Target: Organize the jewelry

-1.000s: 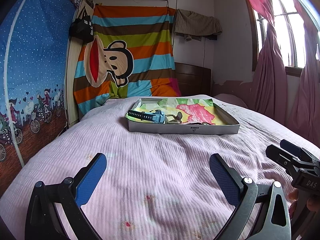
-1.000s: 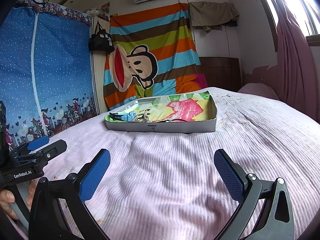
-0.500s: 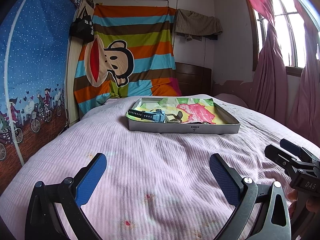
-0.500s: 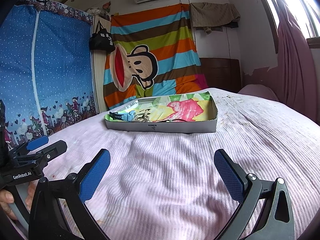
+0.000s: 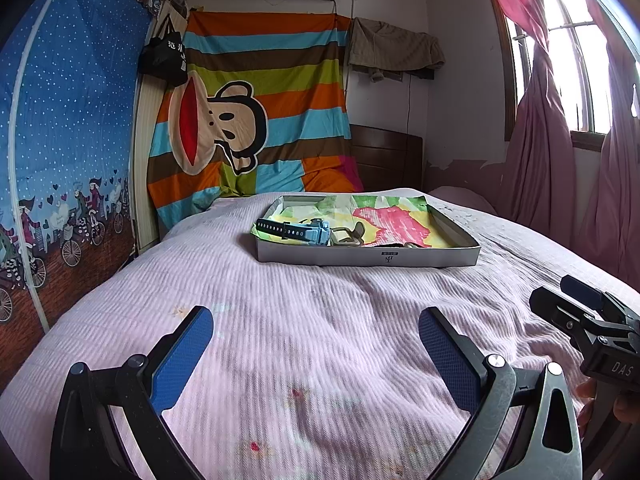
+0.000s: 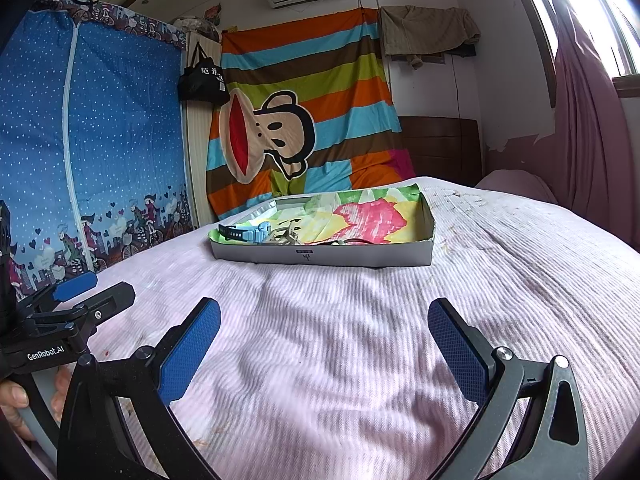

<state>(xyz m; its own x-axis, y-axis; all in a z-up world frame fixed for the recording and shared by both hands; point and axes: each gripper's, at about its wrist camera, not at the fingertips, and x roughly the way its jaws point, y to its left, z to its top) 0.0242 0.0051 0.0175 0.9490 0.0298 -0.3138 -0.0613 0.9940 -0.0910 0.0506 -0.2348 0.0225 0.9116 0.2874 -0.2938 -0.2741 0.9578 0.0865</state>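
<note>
Person's fingers [image 6: 16, 396] under left gripper [image 6: 86, 296], right view only

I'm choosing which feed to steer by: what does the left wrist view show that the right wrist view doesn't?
Only the left wrist view shows the window and the right gripper from the side, low at its right edge.

Only the right wrist view shows the left gripper from the side, low at its left edge, and the hand holding it.

Both show the tray on the pink bedspread, the blue watch at its left end, and open fingers short of it.
</note>
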